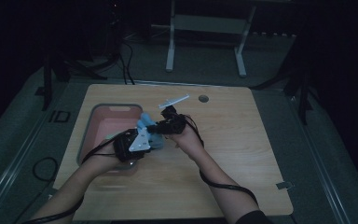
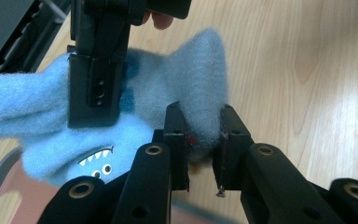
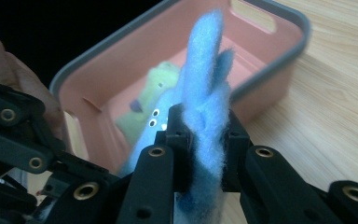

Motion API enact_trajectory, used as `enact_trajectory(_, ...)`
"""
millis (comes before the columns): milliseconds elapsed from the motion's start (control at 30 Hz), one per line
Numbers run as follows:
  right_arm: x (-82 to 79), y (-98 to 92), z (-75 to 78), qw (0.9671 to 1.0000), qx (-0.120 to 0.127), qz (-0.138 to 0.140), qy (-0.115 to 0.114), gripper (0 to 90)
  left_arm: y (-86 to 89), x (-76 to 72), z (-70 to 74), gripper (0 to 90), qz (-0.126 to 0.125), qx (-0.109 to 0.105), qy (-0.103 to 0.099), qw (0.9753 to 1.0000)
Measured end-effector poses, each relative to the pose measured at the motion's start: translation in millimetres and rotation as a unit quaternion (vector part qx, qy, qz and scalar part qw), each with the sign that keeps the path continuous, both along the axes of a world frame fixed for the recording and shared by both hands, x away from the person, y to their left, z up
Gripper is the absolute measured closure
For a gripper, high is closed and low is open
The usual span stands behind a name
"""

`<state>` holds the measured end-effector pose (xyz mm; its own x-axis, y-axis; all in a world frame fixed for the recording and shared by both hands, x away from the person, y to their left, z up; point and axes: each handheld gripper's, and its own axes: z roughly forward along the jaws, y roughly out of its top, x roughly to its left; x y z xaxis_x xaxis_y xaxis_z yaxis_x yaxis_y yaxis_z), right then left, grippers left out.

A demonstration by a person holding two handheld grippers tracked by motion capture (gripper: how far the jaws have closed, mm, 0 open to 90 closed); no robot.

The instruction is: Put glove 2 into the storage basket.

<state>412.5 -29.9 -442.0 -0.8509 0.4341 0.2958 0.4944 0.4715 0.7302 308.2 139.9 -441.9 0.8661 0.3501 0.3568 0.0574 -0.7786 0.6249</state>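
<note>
stretching a fuzzy blue sock, seemingly shark-faced, left claw and right claw both pinch it.

A light wooden worktop carries a pink bin with a grey rim at its left side.

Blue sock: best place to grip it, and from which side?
Grip the blue sock at a thin, flat edge flap, coming edge-on so the jaws close across its thickness. The fleece pinches flat there. Both grippers do so: left gripper on one flap, right gripper on another.
</note>
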Motion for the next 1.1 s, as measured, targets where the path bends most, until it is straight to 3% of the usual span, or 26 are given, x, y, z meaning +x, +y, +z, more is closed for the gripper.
enact_trajectory(367, 2.3, 51.2, -5.4, 0.9997, 0.007, 0.02, 0.012, 78.5, 46.0, -3.1, -6.3, 78.1, 0.032, 0.005, 0.014, 0.9994)
enact_trajectory(733, -0.2, 100.3, -20.8, 0.9988, 0.005, 0.043, 0.024, 78.5, 86.9, -12.0, -16.1, 78.0, 0.051, 0.016, 0.031, 0.9981)
enact_trajectory(900, -0.3, 112.0, -31.7, 0.9983, 0.003, 0.049, 0.033, 78.5, 100.0, -13.1, -26.4, 78.0, 0.049, 0.015, 0.045, 0.9977)
enact_trajectory(1100, 2.5, 118.5, -45.5, 0.9977, -0.016, 0.047, 0.046, 78.4, 102.4, -5.3, -39.6, 77.9, 0.047, 0.024, 0.067, 0.9963)
